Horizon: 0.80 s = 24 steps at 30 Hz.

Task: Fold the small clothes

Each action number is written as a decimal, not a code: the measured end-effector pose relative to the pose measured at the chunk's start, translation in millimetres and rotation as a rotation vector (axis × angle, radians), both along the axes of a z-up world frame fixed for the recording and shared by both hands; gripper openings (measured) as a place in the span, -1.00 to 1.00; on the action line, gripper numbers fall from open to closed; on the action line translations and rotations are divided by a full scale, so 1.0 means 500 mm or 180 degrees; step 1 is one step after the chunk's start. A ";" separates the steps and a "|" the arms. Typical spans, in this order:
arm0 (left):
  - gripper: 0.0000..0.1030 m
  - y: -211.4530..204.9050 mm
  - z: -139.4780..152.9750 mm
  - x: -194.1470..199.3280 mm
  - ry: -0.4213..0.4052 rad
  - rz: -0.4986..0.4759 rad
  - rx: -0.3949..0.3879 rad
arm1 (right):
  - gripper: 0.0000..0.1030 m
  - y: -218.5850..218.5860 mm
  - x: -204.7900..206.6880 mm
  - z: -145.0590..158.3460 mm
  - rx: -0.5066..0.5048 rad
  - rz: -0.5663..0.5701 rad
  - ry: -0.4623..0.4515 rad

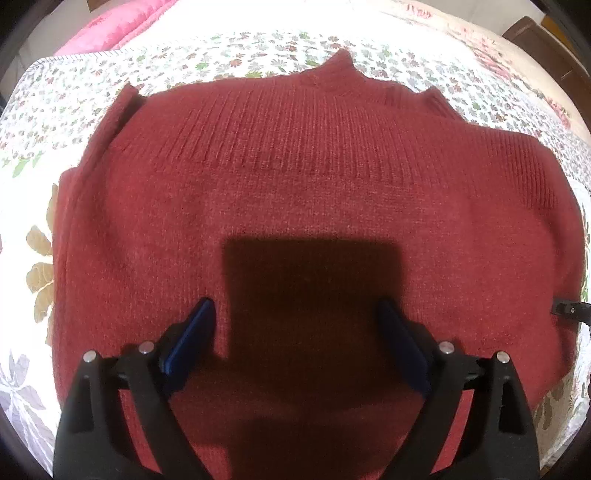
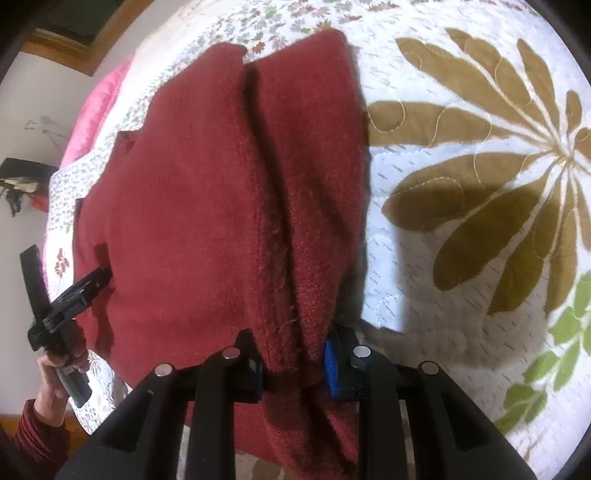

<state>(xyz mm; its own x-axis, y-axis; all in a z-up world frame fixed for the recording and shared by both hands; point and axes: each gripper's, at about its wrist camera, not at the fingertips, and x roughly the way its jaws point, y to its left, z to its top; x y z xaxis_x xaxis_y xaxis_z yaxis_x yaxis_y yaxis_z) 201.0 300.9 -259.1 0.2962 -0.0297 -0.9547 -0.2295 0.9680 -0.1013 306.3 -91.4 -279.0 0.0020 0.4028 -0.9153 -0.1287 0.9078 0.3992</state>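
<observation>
A dark red knitted sweater (image 1: 317,206) is laid on a bed covered by a quilted bedspread (image 1: 74,110) printed with small flowers and, on the right wrist view, large brown and green leaf shapes. In the left wrist view the garment is seen spread flat, its ribbed band running across the upper part and a pink pillow (image 1: 110,33) lying beyond the far edge of the bedspread. The left gripper (image 1: 297,306) is held over the sweater with its jaws spread wide and nothing between them; the blue fingertips (image 1: 199,325) are seen above the knit, and a square shadow is cast on the fabric between them. The right gripper (image 2: 295,365) is seen at the near edge of the sweater (image 2: 207,206), where a raised fold of the knit is pinched between its jaws, a blue pad (image 2: 330,365) being pressed against the cloth. In the same view the left gripper (image 2: 92,280) is seen at the far left, held by a hand (image 2: 55,373) with a dark red sleeve.
</observation>
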 end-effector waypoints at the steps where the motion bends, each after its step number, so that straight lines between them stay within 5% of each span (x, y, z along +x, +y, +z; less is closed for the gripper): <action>1: 0.68 0.001 0.011 0.000 0.0025 -0.0020 -0.0002 | -0.55 0.003 -0.001 0.010 -0.0034 -0.0006 0.0006; 8: 0.63 0.086 0.086 -0.065 -0.0141 0.0175 -0.0079 | -0.57 0.057 -0.004 0.118 0.0044 0.0031 -0.0096; 15: 0.63 0.173 0.120 -0.103 -0.0230 0.0443 -0.0133 | -0.57 0.218 -0.006 0.201 0.0109 0.0403 -0.0300; 24: 0.63 0.221 0.142 -0.139 -0.0296 0.0553 -0.0179 | -0.57 0.445 -0.037 0.178 0.0043 0.0954 -0.0302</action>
<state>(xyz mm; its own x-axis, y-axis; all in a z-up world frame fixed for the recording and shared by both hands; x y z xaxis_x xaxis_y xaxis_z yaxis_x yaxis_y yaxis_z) 131.3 411.5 -188.3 0.3883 -0.0231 -0.9213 -0.3798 0.9068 -0.1828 287.7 131.0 -190.0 -0.0337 0.4105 -0.9112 -0.4270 0.8184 0.3845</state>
